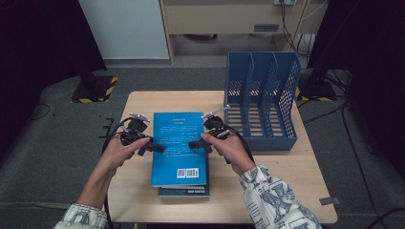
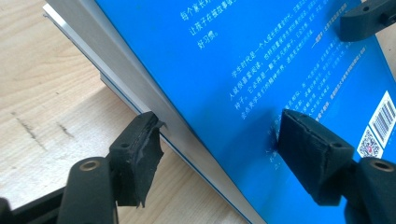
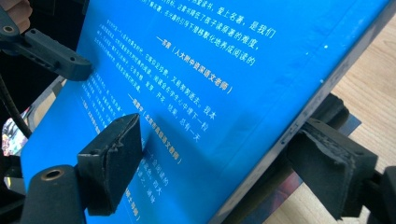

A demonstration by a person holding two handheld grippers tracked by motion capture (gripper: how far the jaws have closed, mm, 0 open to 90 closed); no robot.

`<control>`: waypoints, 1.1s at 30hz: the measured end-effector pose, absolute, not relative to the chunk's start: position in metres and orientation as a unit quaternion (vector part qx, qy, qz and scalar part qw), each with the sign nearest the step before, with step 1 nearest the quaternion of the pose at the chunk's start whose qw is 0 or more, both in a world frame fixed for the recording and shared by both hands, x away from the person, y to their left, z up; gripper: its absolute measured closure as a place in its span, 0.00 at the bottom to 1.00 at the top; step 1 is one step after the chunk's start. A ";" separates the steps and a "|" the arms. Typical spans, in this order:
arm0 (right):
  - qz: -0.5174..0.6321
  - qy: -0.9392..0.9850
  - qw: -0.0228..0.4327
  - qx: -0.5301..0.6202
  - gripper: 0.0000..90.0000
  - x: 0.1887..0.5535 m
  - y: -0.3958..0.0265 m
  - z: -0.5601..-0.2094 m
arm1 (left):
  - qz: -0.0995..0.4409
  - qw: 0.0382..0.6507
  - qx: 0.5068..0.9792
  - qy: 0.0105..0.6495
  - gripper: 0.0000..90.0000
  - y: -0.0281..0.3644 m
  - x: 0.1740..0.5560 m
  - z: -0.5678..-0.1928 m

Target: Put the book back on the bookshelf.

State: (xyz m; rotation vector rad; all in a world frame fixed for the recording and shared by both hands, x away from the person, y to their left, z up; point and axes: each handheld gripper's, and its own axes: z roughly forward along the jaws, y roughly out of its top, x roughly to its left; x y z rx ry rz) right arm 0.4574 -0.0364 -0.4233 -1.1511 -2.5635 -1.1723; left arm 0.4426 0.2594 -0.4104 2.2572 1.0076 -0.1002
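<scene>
The left gripper (image 1: 154, 147) clamped the blue book (image 1: 179, 148) at its nine o'clock edge, and the right gripper (image 1: 197, 144) clamped its three o'clock edge. The book sat mid-table above another book (image 1: 185, 192), the file rack (image 1: 261, 102) at two o'clock.

Bright table, dark room around it

From above, light falls mainly on the pale wooden table (image 1: 286, 181), while the upper left and upper right corners of the frame sink into near black. Shadows there are soft and short, and the picture is slightly grainy, with no strong glare. In both gripper views the blue book (image 2: 243, 70) is vividly lit and its white print reads sharp mid-frame. The black jaws at the bottom edges look soft and bulge from wide-lens distortion. A dark shadow lies under the book's raised edge at lower centre of the left gripper view.
</scene>
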 end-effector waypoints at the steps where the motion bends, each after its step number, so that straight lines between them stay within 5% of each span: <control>1: -0.386 -0.841 0.049 -0.376 0.21 0.458 -0.036 -0.422 | -0.037 0.325 0.864 0.383 0.34 0.259 0.443 -0.408; 13: -0.396 -0.843 0.026 -0.363 0.27 0.460 -0.034 -0.406 | -0.018 0.335 0.862 0.381 0.49 0.266 0.447 -0.393; 33: -0.397 -0.849 0.007 -0.350 0.30 0.465 -0.030 -0.396 | 0.000 0.325 0.867 0.378 0.53 0.262 0.452 -0.385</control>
